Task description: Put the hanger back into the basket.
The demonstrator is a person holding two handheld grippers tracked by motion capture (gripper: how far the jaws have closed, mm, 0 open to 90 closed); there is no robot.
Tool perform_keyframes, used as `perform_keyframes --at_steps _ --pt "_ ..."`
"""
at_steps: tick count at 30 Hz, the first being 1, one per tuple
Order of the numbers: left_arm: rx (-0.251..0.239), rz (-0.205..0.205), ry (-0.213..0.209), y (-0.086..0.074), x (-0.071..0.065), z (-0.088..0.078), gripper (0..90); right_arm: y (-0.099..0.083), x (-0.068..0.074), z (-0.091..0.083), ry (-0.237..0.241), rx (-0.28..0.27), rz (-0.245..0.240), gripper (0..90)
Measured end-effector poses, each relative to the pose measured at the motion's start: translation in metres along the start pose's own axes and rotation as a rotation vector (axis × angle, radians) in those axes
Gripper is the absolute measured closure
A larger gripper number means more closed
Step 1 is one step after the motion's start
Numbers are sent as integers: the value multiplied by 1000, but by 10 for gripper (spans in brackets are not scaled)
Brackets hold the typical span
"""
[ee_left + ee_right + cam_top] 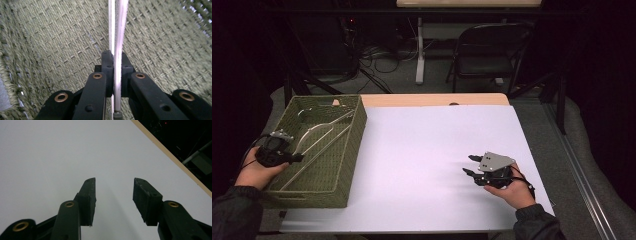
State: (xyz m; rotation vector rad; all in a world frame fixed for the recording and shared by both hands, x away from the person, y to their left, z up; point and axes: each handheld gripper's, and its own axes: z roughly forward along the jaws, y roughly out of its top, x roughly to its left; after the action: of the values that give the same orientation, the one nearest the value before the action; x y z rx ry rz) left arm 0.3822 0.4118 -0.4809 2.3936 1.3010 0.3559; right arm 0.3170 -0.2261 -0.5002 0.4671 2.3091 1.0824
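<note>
Left hand (254, 172) at the table's left edge holds the left gripper (294, 156), which reaches over the near-left rim of a green woven basket (343, 155). The basket stands on the left part of the table (432, 150), partly on the white sheet and partly past its left edge. Inside it lie metal tongs (319, 137), their long arms running diagonally from the near-left toward the far-right corner. In the left gripper view the jaws are closed tight on one pale metal arm of the tongs (117, 50), with the second, thinner arm just beside it on the left; woven basket wall (162, 45) behind. Whether the tongs rest on the basket floor or are lifted clear of it cannot be told.

Middle of the white sheet bare.

Right hand (512, 190) rests near the table's front-right area, holding the right gripper (468, 165), grey plate on top, jaws pointing left. In the right gripper view (113, 195) the jaws stand wide apart, nothing between them, low above the white surface; the table's wooden edge (172, 157) runs diagonally at upper right
</note>
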Motion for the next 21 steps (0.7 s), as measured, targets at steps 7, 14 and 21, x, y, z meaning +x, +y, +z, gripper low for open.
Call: perform_keyframes --at_steps 7,14,21 --pt "1 -35 -19 -3 4 2 865 0 0 -1 7 21 -1 526" --pt "-2 -43 -21 -2 5 1 844 0 0 0 7 3 5 525" --pt "-26 -49 8 -4 7 -4 758 0 0 0 9 8 6 525"
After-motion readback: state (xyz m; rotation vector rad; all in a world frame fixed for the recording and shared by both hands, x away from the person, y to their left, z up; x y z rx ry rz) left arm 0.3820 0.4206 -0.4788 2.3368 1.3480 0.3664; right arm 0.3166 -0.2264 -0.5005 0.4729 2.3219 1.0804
